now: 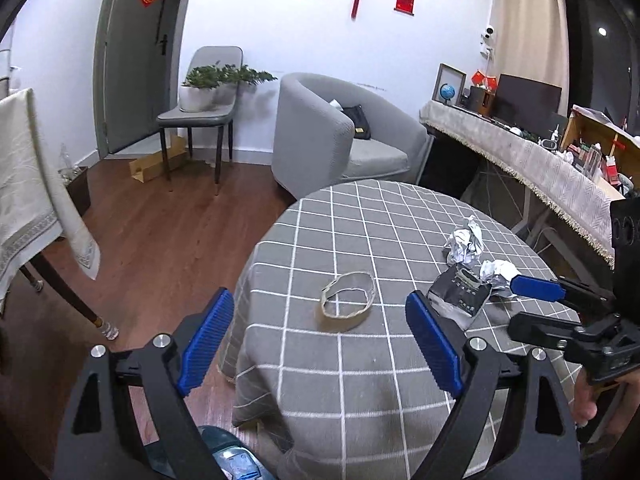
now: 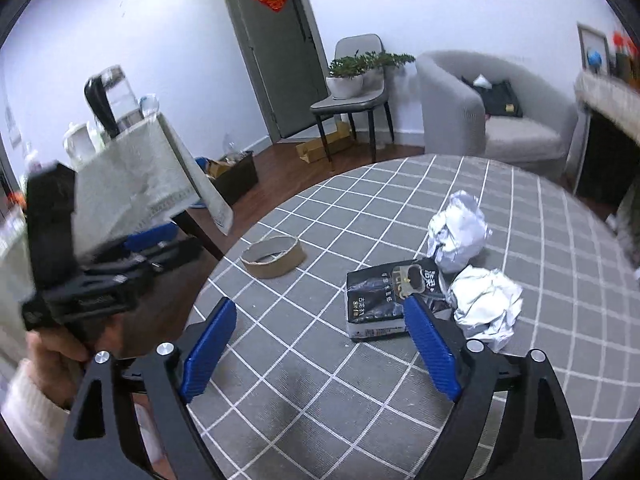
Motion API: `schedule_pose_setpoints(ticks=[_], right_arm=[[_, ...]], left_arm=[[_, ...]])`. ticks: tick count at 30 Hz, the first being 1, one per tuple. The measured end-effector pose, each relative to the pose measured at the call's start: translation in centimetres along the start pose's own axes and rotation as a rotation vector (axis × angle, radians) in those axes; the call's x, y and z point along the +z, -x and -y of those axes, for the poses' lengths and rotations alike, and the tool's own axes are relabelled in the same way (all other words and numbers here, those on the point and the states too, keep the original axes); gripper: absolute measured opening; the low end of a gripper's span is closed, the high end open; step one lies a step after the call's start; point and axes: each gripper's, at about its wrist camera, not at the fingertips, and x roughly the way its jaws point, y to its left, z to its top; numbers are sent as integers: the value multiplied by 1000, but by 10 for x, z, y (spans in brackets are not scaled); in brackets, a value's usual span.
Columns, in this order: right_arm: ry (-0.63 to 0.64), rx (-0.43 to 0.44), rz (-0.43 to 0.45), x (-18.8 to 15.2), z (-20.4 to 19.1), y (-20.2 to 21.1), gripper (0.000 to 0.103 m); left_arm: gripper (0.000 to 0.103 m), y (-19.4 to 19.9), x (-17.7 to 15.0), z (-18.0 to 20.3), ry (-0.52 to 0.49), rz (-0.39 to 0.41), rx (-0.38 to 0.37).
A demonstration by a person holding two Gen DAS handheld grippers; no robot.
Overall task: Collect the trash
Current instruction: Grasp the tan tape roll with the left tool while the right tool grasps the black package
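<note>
Two crumpled white paper balls [image 2: 460, 236] [image 2: 486, 300], one black foil pouch [image 2: 380, 300] and one brown cardboard tape ring [image 2: 273, 257] lie on the grey checked-cloth worktop [image 2: 320, 380]; left gripper [image 1: 318, 344] and right gripper [image 2: 320, 350] hold their ribbed blue fingers [image 2: 210, 350] wide apart, empty.

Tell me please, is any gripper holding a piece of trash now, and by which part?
Nothing is held. The left gripper and the right gripper are both open above the table.
</note>
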Motion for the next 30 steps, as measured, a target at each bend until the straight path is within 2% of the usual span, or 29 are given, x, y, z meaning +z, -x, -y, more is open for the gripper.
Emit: schedule_pose_setpoints(ticks=[9,13,23,30], right_arm=[[-3,-42,-57,-5,17,-13,90],[1,-60,-67,-6,24,-16,90],[-25,-68,-105,-3,38,-28,93],[-7,-93,-119,-2,29,-34,94]], left_arm=[[88,-40,1,8,-12,-53,-48],[84,-57,-4,11,-37,-90,-46],[49,-76,-6,12,-39,-149,-58],[47,-68,-8,18,-53,-142,-65]])
